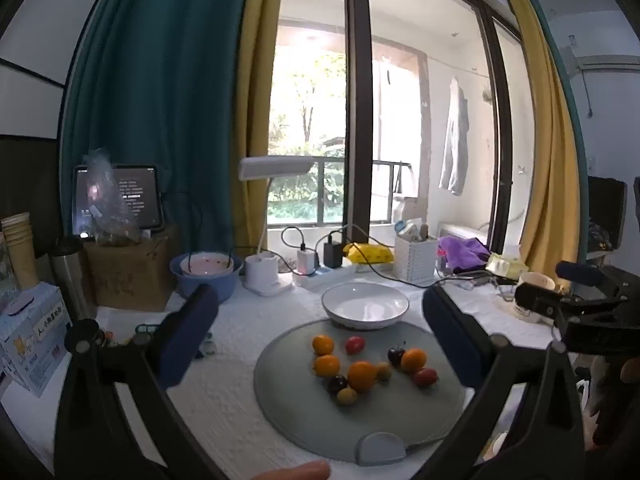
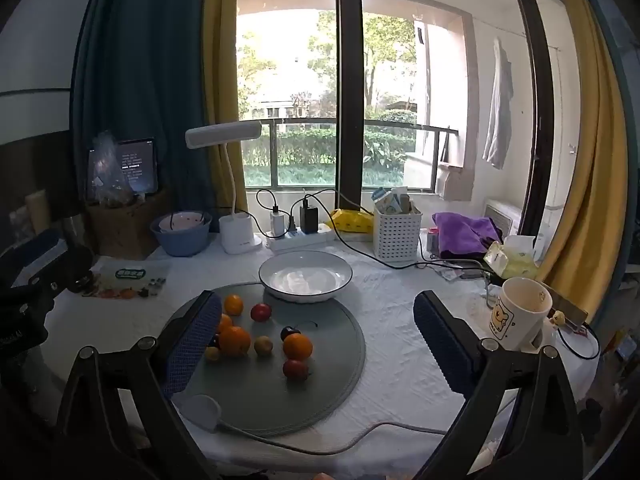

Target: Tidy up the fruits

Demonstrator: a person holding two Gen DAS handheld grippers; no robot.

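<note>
Several small fruits lie on a round grey mat (image 1: pixel 288 408) (image 2: pixel 320 392): oranges (image 1: pixel 362 376) (image 2: pixel 297 346), red tomatoes (image 1: pixel 355 345) (image 2: pixel 261 312), dark cherries (image 1: pixel 337 383) (image 2: pixel 289 333) and yellowish ones (image 1: pixel 346 397) (image 2: pixel 263 345). An empty white bowl (image 1: pixel 365 305) (image 2: pixel 305 276) stands just behind the mat. My left gripper (image 1: pixel 320 336) is open and empty, held above the mat's near side. My right gripper (image 2: pixel 318 344) is open and empty, its left finger (image 2: pixel 192 344) hiding some fruit.
A white mug (image 2: pixel 520 314) (image 1: pixel 532 296) stands at the right. At the back are a blue bowl (image 2: pixel 182 232), a desk lamp (image 2: pixel 236 236), a power strip with chargers (image 2: pixel 296 236), a white basket (image 2: pixel 396 232) and purple cloth (image 2: pixel 466 232). A cable (image 2: pixel 320 446) runs along the front.
</note>
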